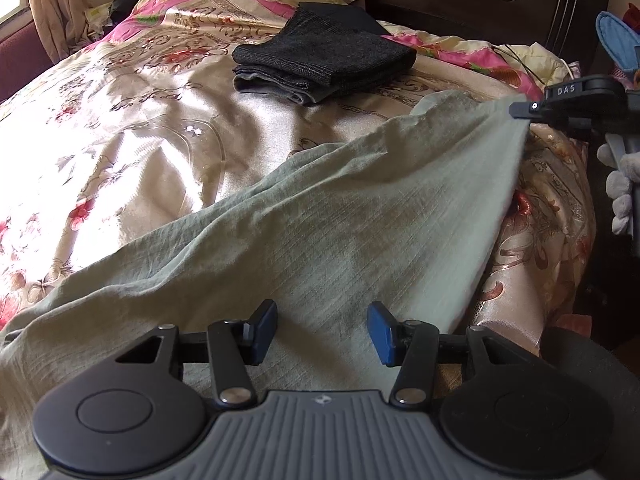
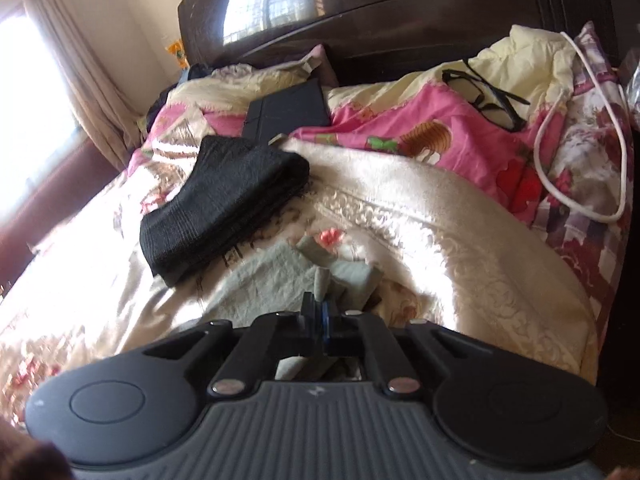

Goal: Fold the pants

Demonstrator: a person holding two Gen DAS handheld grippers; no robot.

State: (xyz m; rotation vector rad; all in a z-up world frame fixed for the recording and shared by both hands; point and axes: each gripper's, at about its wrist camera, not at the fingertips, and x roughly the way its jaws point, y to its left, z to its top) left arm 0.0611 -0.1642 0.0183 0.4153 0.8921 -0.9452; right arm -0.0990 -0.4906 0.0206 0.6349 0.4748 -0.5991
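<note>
Two views. Left wrist view: left gripper (image 1: 322, 330) wide open, blue pads apart, holding nothing, poised over pale green crinkled cotton pants (image 1: 320, 216) spread across near half of floral satin bedspread (image 1: 120, 128). Right gripper (image 1: 520, 110) at right pinches far corner of pants. Folded dark grey knit garment (image 1: 324, 56) lies beyond.

Right wrist view: right gripper (image 2: 318, 320) clamped tight on bunched pants fabric (image 2: 336, 276). Black-framed glasses (image 2: 488, 96), white cable (image 2: 592, 120) far right on pink quilt (image 2: 400, 120).
</note>
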